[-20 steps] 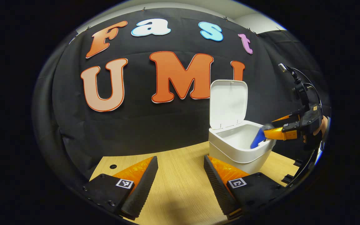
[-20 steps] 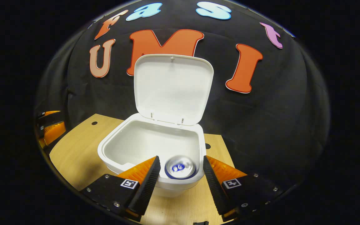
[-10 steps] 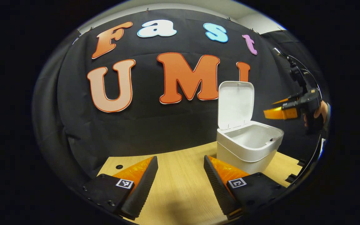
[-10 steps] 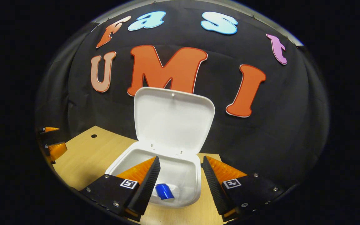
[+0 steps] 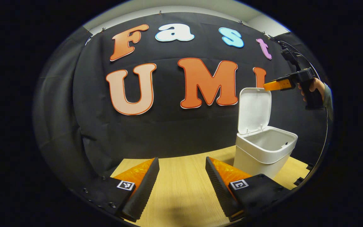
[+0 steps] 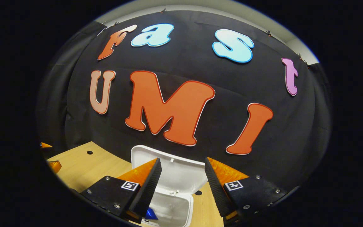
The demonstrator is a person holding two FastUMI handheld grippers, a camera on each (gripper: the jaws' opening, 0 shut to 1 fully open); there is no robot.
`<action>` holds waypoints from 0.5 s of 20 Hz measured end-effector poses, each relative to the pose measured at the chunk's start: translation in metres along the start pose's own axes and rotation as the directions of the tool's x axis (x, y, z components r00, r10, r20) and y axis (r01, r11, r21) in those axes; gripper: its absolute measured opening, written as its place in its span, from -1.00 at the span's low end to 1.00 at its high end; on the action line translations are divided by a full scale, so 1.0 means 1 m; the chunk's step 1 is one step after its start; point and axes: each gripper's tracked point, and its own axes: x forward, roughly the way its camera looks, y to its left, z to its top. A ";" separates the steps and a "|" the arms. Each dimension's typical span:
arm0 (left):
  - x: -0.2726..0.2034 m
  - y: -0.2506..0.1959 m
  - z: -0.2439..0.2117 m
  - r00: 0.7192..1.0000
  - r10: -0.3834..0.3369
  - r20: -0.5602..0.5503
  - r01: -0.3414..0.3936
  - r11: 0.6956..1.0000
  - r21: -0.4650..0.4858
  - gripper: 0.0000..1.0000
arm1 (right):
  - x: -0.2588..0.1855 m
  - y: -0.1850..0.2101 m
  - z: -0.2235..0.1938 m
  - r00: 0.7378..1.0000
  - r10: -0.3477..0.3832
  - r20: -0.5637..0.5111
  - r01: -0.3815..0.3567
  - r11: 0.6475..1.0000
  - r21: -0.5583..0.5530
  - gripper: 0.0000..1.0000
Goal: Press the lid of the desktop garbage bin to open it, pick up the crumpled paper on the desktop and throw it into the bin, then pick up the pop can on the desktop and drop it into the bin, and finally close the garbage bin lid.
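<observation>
- Bin (image 5: 265, 151) stands on the wooden table (image 5: 181, 189), lid (image 5: 254, 108) propped upright.
- Pop can (image 6: 150, 213) lies inside the bin, a blue edge peeking past one finger.
- Right gripper (image 6: 180, 186) hangs above the lid, jaws apart, gripping nothing.
- Left gripper (image 5: 181, 186) hovers low over the table, jaws apart, empty.

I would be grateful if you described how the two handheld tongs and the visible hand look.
Each pair of tongs, left and right, has two wedge-shaped fingers with ribbed inner faces, mounted on black blocks with screws and a small square black-and-white marker each. In the left gripper view the right tongs show a black pistol-style handle, a thin black cable above, and a hand with a grey cuff.
</observation>
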 end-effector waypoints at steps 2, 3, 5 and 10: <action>-0.004 0.011 0.003 0.999 0.031 0.008 -0.031 1.000 -0.001 0.84 | 0.016 -0.006 0.014 1.000 -0.028 0.007 0.029 0.999 -0.018 0.67; -0.006 0.017 0.004 0.999 0.047 0.013 -0.047 0.999 -0.005 0.84 | 0.022 -0.005 0.022 0.999 -0.032 0.015 0.032 0.999 -0.022 0.68; -0.010 0.028 0.007 0.997 0.073 0.021 -0.072 0.997 -0.021 0.88 | 0.036 -0.001 0.033 1.000 -0.020 0.024 0.020 1.000 -0.016 0.67; -0.015 0.051 0.000 0.992 0.129 0.010 -0.129 0.991 -0.043 0.88 | 0.065 0.008 0.016 0.997 -0.024 -0.067 0.027 0.999 0.030 0.67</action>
